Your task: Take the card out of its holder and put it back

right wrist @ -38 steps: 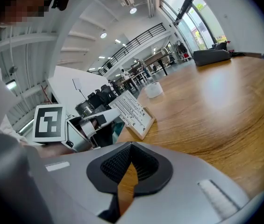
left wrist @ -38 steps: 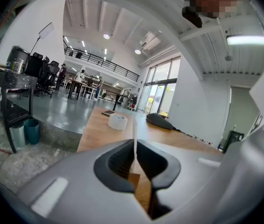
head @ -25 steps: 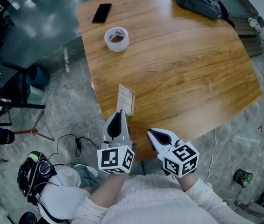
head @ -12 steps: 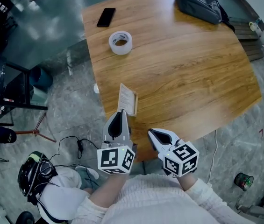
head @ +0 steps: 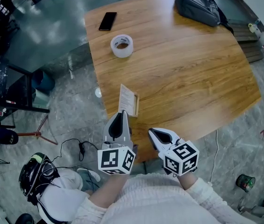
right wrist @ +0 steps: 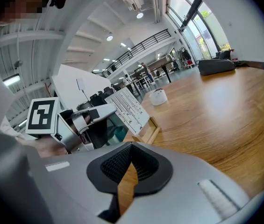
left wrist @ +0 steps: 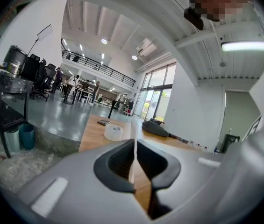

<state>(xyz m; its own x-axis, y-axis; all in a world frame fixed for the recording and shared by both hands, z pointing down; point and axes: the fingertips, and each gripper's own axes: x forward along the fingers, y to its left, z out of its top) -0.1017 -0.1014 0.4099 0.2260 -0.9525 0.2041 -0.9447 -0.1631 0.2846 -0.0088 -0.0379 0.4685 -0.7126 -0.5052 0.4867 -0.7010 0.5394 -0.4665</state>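
right gripper view: white card (right wrist: 128,107), print seemingly tabular.

Left gripper (head: 119,112) tip at card (head: 126,98) on table (head: 192,78), right gripper (head: 150,132) beside; tape roll (head: 122,45), phone (head: 107,21), bag (head: 198,4) beyond
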